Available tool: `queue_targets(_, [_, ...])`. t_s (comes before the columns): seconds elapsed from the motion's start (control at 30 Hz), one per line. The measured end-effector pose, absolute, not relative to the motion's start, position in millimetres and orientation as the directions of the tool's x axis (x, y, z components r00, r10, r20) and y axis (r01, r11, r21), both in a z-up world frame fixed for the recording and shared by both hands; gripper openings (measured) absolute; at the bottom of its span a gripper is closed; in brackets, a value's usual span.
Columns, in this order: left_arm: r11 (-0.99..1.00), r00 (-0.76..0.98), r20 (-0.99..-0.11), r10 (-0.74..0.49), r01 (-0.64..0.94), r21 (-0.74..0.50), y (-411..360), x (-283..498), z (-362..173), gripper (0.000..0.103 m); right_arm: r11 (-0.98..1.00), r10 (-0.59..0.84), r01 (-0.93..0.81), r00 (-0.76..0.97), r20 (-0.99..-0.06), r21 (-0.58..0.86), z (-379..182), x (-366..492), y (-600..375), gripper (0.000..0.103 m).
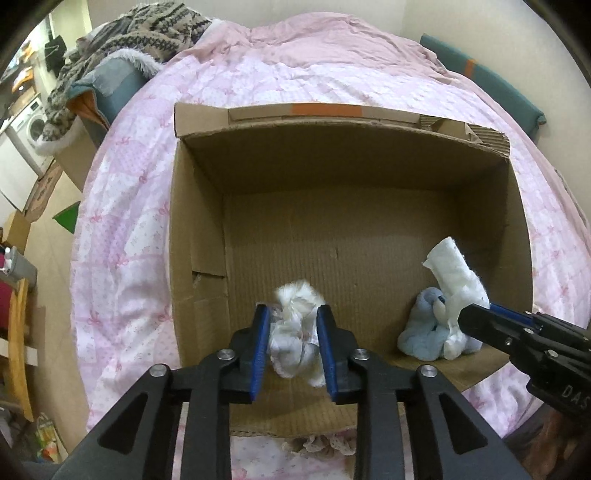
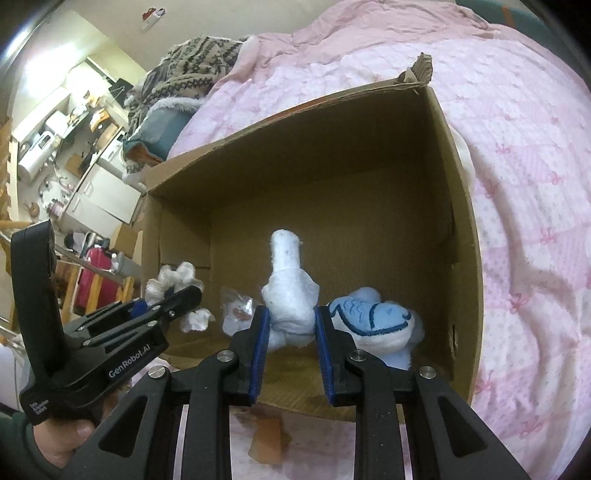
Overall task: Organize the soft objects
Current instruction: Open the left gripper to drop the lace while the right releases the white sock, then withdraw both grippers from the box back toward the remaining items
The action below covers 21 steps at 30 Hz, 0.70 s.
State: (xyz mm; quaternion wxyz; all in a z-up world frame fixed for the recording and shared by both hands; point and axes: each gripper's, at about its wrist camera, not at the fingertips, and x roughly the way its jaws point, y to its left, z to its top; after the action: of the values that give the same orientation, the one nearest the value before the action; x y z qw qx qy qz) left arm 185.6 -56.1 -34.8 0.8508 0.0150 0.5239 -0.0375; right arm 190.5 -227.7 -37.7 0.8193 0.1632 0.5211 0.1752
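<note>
Blue-padded jaws of the left gripper (image 1: 293, 345) flank a fluffy white bundle (image 1: 295, 328) low over the near-left part of the cardboard box (image 1: 199, 229), which sits open on a pink quilted bed (image 1: 125, 221); the pads stand slightly apart and appear to rest lightly against the bundle's sides, a loose hold that reads as a release over the box floor rather than a firm pinch, though whether they press cannot be told for certain. At the box's near-right corner, the right gripper (image 2: 290, 328) pinches a white plush toy (image 2: 290, 291) by its lower body, its neck standing upright above the pads, while a pale blue plush with a stitched fish design (image 2: 373, 317) lies touching it against the right wall. A small clear-wrapped item (image 2: 236, 310) rests on the floor between the two grips. Both tools angle steeply down into the box, apparently so the soft items land inside rather than on the bedding; a hand (image 2: 62, 439) grips the left tool's handle at the lower left of the right wrist view, and a patterned knit blanket (image 1: 147, 29) is heaped at the bed's far-left corner
</note>
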Motion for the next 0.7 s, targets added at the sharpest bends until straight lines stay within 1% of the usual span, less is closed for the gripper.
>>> queue_targets(0.03, [0.997, 0.451, -0.892, -0.045, 0.080, -0.010, -56, 186, -34, 0.029, 0.887, 0.454, -0.118, 0.399, -0.796, 0.447, -37, 188, -230, 0.026])
queue_targets(0.07, [0.997, 0.451, -0.892, -0.041, 0.077, -0.006, -56, 186, -32, 0.039, 0.886, 0.456, -0.120, 0.402, -0.795, 0.447, -35, 187, -230, 0.027])
queue_targets(0.1, [0.997, 0.453, -0.891, -0.035, 0.071, -0.003, -55, 185, -30, 0.051, 0.887, 0.454, -0.120, 0.407, -0.793, 0.447, -34, 185, -231, 0.027])
queue_targets(0.13, [0.998, 0.457, -0.889, -0.029, 0.062, 0.000, -54, 185, -28, 0.056, 0.889, 0.449, -0.117, 0.412, -0.793, 0.443, -32, 184, -233, 0.027])
queue_targets(0.17, [0.998, 0.461, -0.887, -0.025, 0.056, 0.001, -53, 184, -25, 0.063, 0.890, 0.447, -0.114, 0.418, -0.791, 0.442, -30, 184, -233, 0.027])
queue_targets(0.2, [0.999, 0.466, -0.884, -0.025, 0.053, -0.001, -52, 183, -23, 0.066, 0.887, 0.450, -0.112, 0.422, -0.787, 0.448, -28, 183, -235, 0.028])
queue_targets(0.23, [0.999, 0.471, -0.882, -0.027, 0.050, -0.003, -51, 182, -20, 0.066, 0.885, 0.452, -0.109, 0.424, -0.785, 0.452, -27, 183, -236, 0.029])
queue_targets(0.27, [0.999, 0.474, -0.880, -0.026, 0.051, -0.003, -50, 182, -18, 0.066, 0.884, 0.454, -0.104, 0.425, -0.783, 0.456, -26, 182, -237, 0.033])
queue_targets(0.33, [0.999, 0.478, -0.878, -0.020, 0.052, 0.005, -50, 179, -14, 0.066, 0.883, 0.454, -0.098, 0.433, -0.779, 0.460, -23, 180, -239, 0.052])
queue_targets(0.37, [0.999, 0.480, -0.877, -0.018, 0.051, 0.007, -50, 178, -12, 0.066, 0.882, 0.453, -0.098, 0.443, -0.774, 0.460, -21, 178, -240, 0.063])
queue_targets(0.7, [0.999, 0.502, -0.865, -0.025, 0.049, -0.001, -44, 159, 6, 0.066, 0.888, 0.449, -0.131, 0.458, -0.767, 0.441, -3, 155, -236, 0.063])
